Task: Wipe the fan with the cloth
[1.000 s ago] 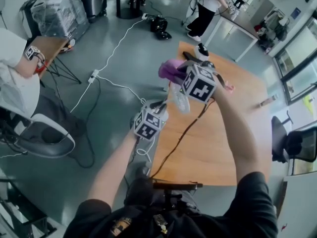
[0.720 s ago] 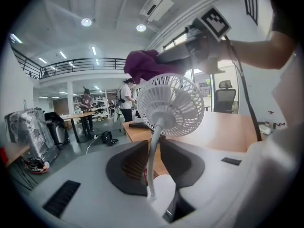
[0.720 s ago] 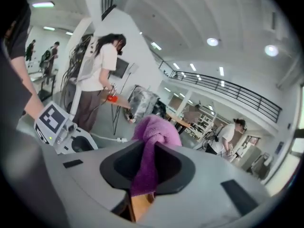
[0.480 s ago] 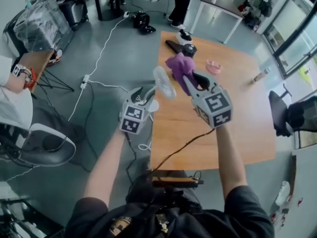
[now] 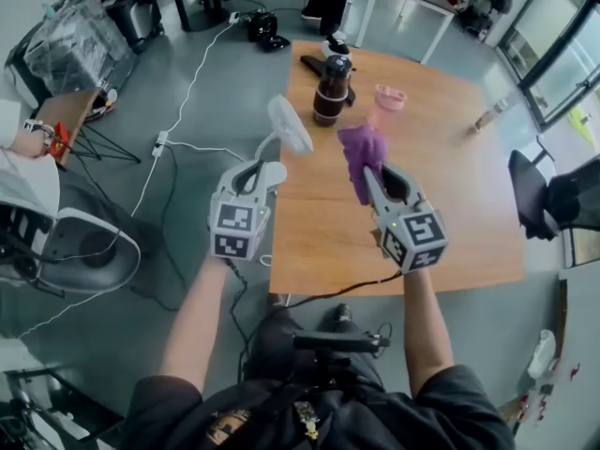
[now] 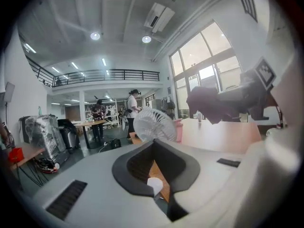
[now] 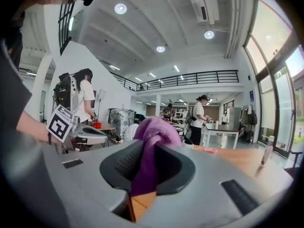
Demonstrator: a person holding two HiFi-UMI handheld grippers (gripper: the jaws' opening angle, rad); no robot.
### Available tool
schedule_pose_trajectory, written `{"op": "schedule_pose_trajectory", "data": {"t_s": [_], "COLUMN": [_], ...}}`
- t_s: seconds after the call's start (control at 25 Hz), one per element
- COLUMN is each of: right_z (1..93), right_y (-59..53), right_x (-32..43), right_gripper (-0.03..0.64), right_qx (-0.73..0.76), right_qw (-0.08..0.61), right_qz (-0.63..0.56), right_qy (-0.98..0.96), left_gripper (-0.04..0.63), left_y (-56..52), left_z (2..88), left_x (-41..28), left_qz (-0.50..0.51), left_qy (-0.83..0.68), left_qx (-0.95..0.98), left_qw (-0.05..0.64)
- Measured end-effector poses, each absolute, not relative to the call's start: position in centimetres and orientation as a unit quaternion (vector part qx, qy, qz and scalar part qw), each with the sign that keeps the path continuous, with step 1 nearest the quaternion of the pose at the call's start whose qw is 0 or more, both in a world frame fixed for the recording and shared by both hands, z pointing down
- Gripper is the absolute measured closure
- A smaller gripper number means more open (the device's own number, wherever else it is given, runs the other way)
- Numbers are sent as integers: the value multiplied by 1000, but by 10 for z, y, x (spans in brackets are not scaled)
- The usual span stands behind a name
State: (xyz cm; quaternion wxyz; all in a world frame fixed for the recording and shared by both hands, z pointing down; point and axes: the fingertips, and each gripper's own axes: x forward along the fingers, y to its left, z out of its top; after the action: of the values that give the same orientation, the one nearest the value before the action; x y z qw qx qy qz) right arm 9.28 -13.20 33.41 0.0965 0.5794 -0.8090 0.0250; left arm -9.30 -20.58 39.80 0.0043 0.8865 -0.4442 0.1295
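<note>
Cloth [image 5: 361,156], purple and bunched, is pinched in the right gripper [image 5: 373,178]. The jaws are closed on its lower part, and the bulk of it stands up past the tips. In the right gripper view the fabric fills the gap between the dark ribbed pads [image 7: 122,164] and hangs down through it. The left gripper [image 5: 261,172] has just been closing its jaws. They now stand narrow, clamped on the white handle of the fan [image 5: 287,124]. The handle's round end shows in the slot between them in the left gripper view. The fan's round white grille rises beyond the jaw tips, tilted, and is held in the air over the left edge of the table [image 5: 450,223]. Both grippers are raised side by side, the left one at that edge and the right one over the wooden top. The cloth is to the right of the grille and near it but not touching, with a strip of tabletop showing between them in the head view. In the left gripper view the cloth hangs high at the right, clear of the grille. At the far end of the table stand a dark bottle [image 5: 330,87] and, just right of it, a pink cup [image 5: 389,97]. A white cable [image 5: 192,97] trails across the grey floor to the left of the table.
</note>
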Motion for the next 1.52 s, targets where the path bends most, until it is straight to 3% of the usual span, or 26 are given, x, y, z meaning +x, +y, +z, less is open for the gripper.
{"op": "schedule_pose_trajectory", "data": {"t_s": [0.8, 1.52], "right_z": [324, 289], "right_y": [97, 189], "right_x": [277, 284], "right_gripper": [541, 541], "right_qx": [520, 526], "right_qw": [23, -12], "right_qz": [12, -2], "right_qy": [-854, -850], "left_gripper": [591, 591], "left_y": [56, 142], "left_z": [336, 303], "left_x": [183, 209], "left_qz": [79, 65], "left_qy": [-461, -437], "left_qx": [884, 897], "left_qw": [20, -4]}}
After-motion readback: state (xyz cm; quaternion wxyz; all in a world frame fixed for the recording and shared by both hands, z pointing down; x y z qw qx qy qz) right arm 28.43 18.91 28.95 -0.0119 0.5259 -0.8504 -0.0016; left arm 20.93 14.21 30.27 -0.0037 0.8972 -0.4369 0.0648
